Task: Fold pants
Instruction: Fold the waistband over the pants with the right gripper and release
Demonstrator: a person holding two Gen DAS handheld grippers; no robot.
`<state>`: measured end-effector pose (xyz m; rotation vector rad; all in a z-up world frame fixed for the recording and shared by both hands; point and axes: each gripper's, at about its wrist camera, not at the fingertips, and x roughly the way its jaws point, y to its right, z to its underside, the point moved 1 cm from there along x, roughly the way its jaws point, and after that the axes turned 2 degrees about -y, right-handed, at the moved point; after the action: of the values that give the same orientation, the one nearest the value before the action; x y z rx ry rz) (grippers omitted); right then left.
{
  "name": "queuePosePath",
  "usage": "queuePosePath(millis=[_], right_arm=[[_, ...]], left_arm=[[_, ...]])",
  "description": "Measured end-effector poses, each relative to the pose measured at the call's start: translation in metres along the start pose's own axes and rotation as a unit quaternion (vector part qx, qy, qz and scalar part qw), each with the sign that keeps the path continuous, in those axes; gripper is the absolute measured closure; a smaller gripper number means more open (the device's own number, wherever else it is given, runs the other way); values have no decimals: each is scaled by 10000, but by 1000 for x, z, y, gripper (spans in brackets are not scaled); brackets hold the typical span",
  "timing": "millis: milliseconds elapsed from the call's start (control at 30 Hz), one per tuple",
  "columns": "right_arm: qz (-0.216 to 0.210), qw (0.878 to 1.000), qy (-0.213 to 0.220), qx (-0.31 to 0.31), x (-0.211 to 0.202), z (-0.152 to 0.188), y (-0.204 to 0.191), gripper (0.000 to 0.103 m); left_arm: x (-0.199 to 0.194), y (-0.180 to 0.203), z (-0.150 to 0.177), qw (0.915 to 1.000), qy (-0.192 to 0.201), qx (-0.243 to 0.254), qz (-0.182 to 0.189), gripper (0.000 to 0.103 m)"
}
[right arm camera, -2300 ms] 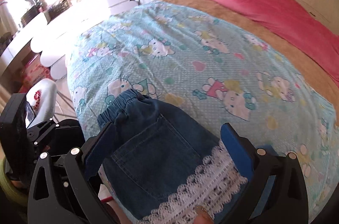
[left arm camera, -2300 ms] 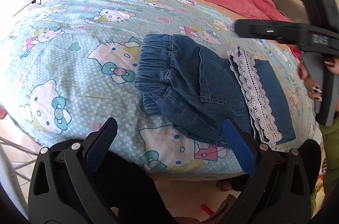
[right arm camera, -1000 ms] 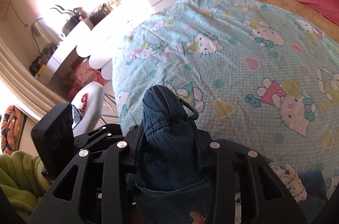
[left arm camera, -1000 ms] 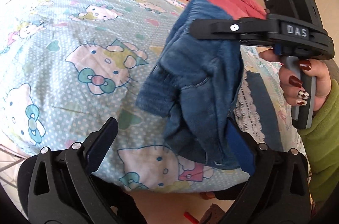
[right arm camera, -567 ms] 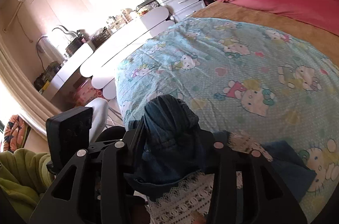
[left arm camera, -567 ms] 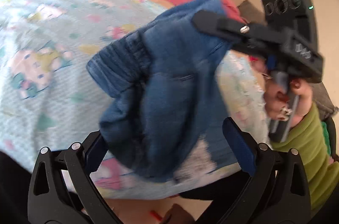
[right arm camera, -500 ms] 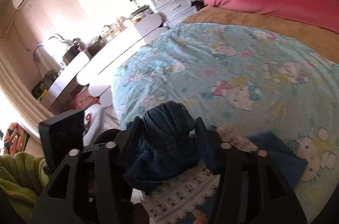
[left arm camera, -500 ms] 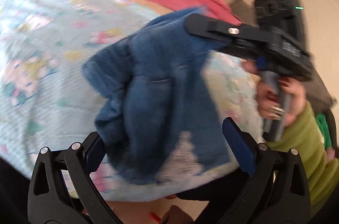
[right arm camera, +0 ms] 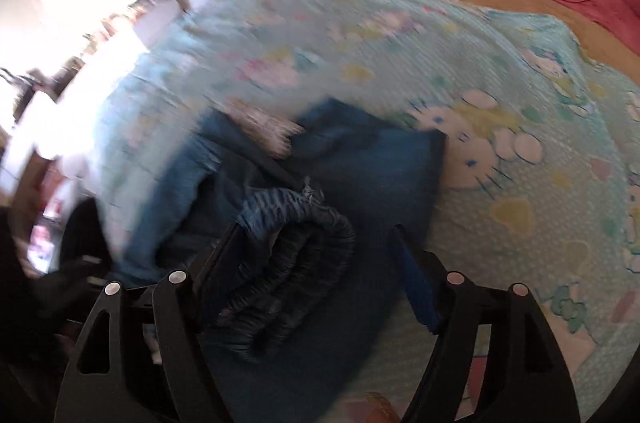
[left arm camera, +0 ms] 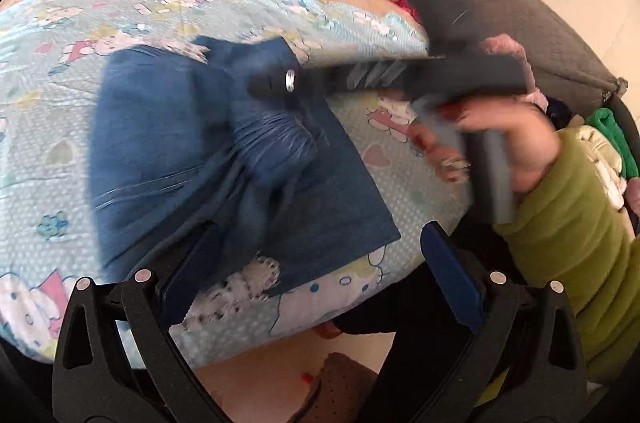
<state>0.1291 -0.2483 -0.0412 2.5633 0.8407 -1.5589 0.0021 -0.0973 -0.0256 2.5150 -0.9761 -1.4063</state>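
Near to far from the right tool [right arm camera: 316, 263]: its jaws are opening, and the gathered waistband [right arm camera: 296, 255] of the pants [right arm camera: 360, 175] sits between them, leaning on the left pad while the right pad stands clear of it. So the cloth looks just released, not clamped. Past the fingertips the pants lie on the bed [right arm camera: 520, 223], doubled over themselves, with a strip of white lace [right arm camera: 268, 127] showing at the far fold.

The left tool [left arm camera: 316, 275] is held apart. Denim lies against or over its left pad, but the right pad is well clear, so nothing is clamped there. Just ahead of it the pants [left arm camera: 168, 143] spread across the blanket [left arm camera: 60, 23], with the lace hem [left arm camera: 240, 283] at the near edge of the bed. Further on, the right tool's arm reaches over the cloth from the right, gripped by a hand [left arm camera: 508, 143] in a green sleeve [left arm camera: 568, 243].

As a judgement, the fold is mostly made: the waistband end has been brought over onto the legs. What seems left is to flatten the bunched waistband and square the edges.

Both views are smeared by motion. How many layers there are, and whether the edges line up, cannot be told. The left pad of the left tool is partly covered by cloth. The room beyond the bed is blown out by light.
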Motion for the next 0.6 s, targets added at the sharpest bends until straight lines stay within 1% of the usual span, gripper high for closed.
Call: queuePosePath(millis=[67,100,167,200,233,300,400,433,467,567,600], right_arm=[[-134,9996,123,196,-4,4,6,31],[-140,9994,227,213,-10,6,6,31],[-38,9981,601,153,-33,10,2,29],[5,9969,775,133,-46,12,1,29],[-6,9959,892,117,-56,14,-1,29],[-48,9937,1120,38,-76,23,-6,24],[91,9914,1281,-249,-95,36,-20,24],[119,9908,1302,-342,-99,40,-25,20],[144,9905,1311,-401,-101,42,-30,14],[145,9883,1331,-726,-108,56,-49,14],[163,9874,1306,-882,-110,62,-57,14]], left_arm=[[-14,-3,2,9999,119,-4,-60,10],[-23,-6,3,9996,203,-18,-195,10],[-37,-15,0,9972,354,16,-656,10],[-41,-25,-3,9959,396,1,-816,9],[-47,-31,-4,9943,447,-44,-967,9],[-54,-47,-4,9913,563,-183,-1176,9],[-67,-69,-5,9870,647,-418,-1414,9],[-69,-71,-5,9858,654,-458,-1477,9],[-72,-75,-5,9843,663,-502,-1558,9],[-76,-81,-2,9822,634,-553,-1680,9],[-73,-77,-6,9817,622,-566,-1711,9]])
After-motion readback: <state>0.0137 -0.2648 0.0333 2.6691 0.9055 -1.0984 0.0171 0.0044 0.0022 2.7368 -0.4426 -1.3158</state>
